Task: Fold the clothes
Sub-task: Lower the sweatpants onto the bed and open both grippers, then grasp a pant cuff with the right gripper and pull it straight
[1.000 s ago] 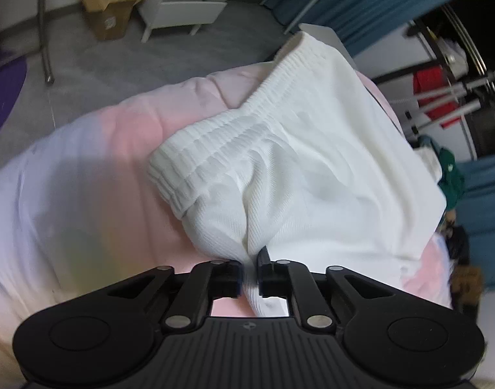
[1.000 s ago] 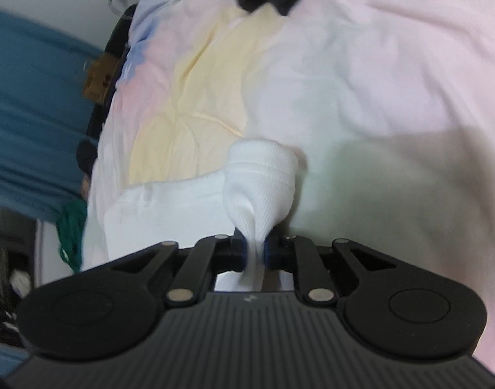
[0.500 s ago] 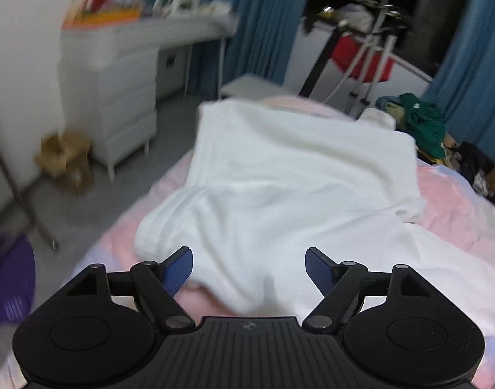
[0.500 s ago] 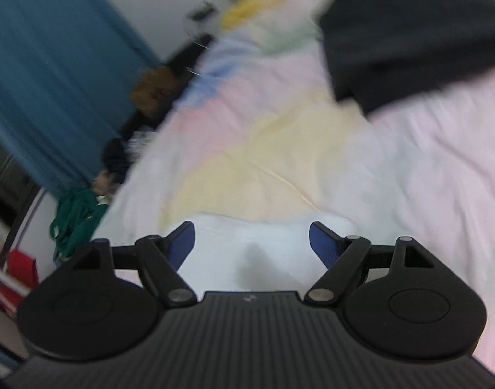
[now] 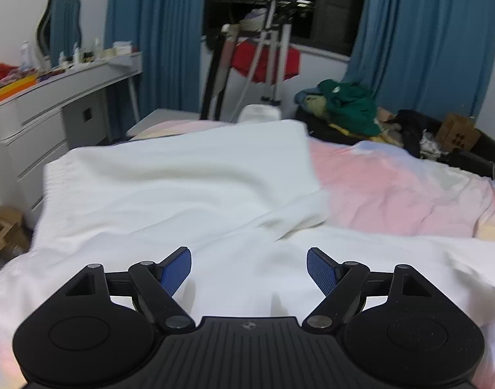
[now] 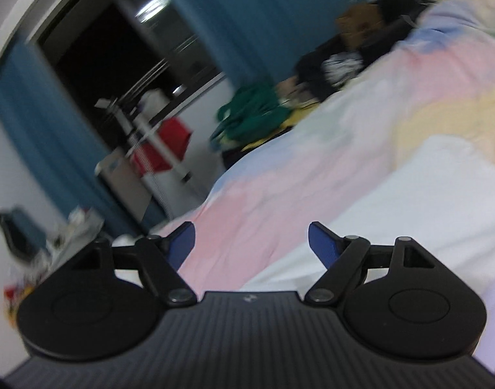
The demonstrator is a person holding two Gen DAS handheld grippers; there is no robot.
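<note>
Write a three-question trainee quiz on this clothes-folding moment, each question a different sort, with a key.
1. True or false: the left tongs are clamped on the white garment.
2. Multiple choice: what lies on the dark seat beyond the bed? A) a green garment B) a laptop C) a pillow stack
3. Fill in: the right tongs are ____.

Key
1. False: the jaws stand wide apart over the garment, gripping nothing.
2. A: the green garment.
3. Open, with only the bed and the garment's edge seen between the pads.
</note>
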